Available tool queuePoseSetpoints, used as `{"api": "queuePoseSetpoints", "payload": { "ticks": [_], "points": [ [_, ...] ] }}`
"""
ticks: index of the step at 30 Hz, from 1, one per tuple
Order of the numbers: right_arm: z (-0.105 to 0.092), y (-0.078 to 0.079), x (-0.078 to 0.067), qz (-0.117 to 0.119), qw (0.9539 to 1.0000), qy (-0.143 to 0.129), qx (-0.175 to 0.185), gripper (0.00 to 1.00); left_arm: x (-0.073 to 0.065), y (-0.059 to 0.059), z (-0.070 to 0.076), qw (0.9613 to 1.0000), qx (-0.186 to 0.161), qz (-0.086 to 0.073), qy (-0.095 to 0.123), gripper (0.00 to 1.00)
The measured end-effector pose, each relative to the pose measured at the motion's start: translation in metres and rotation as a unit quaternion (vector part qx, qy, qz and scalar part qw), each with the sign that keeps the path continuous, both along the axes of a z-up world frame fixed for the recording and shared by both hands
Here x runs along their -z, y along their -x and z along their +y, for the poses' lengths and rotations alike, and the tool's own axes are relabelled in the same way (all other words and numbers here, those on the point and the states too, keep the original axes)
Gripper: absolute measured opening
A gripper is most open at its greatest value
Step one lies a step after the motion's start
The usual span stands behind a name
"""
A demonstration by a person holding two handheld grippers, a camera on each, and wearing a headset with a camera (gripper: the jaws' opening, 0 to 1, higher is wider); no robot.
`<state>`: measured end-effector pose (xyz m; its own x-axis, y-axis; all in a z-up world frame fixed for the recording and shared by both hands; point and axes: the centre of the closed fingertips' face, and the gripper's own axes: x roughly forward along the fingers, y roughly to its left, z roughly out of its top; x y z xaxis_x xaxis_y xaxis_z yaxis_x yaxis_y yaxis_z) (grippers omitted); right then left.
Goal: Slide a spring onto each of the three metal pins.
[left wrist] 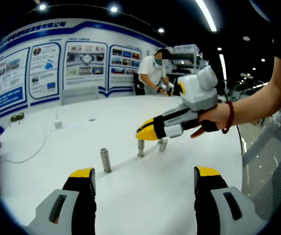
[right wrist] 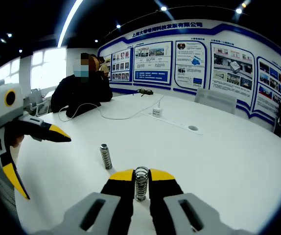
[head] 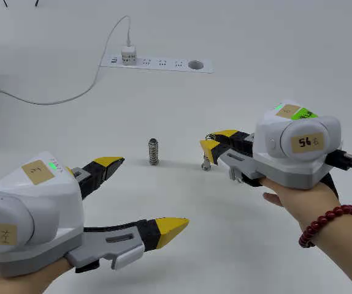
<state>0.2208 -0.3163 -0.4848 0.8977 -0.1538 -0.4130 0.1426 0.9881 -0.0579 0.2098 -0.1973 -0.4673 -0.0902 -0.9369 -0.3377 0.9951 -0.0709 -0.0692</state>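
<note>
The right hand-held gripper (right wrist: 141, 175) is clamped on a spring (right wrist: 141, 183), upright at the white worktop (head: 237, 233). One sprung pin (head: 154, 152) stands nearby, so this is probably the second. Next, the spring needs centring and easing straight down. The left hand-held gripper (head: 148, 192) hangs wide open. A power strip (head: 157, 62) lies beyond, and display boards (right wrist: 189, 54) line the room.
</note>
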Motion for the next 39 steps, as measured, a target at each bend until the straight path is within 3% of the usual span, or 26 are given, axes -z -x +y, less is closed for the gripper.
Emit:
{"api": "queuePoseSetpoints", "payload": {
  "ticks": [8,16,19,24,27,30,32,34,39],
  "points": [
    [-0.002,0.002,0.016,0.016,0.9998,-0.006,0.008,0.12,0.003,-0.001,0.002,0.9999,0.001,-0.012,-0.007,0.85],
    [-0.002,0.003,0.018,0.017,0.9995,-0.020,0.015,0.12,0.001,-0.002,0.001,0.9999,0.002,-0.014,-0.006,0.85],
    [-0.001,0.005,0.018,0.018,0.9992,-0.031,0.018,0.22,-0.001,-0.002,0.000,0.9999,0.003,-0.015,-0.004,0.85],
    [0.001,0.011,0.009,0.013,0.9992,-0.033,0.017,0.24,-0.001,0.001,-0.004,0.9998,0.006,-0.017,-0.004,0.83],
    [0.003,0.018,0.001,0.007,0.9994,-0.030,0.016,0.30,-0.008,0.004,-0.009,0.9998,0.006,-0.015,0.015,0.81],
    [0.003,0.025,-0.008,-0.004,0.9988,-0.043,0.022,0.35,-0.010,0.006,-0.015,0.9997,0.008,-0.019,0.016,0.78],
    [0.003,0.030,-0.013,-0.008,0.9987,-0.044,0.026,0.40,-0.011,0.008,-0.019,0.9996,0.010,-0.019,0.017,0.78],
    [0.004,0.035,-0.021,-0.012,0.9992,-0.029,0.023,0.42,-0.011,0.012,-0.022,0.9995,0.017,-0.019,0.018,0.76],
    [0.001,0.049,-0.033,-0.020,0.9983,-0.041,0.036,0.46,-0.007,0.022,-0.030,0.9989,0.035,-0.031,0.010,0.70]
  ]
}}
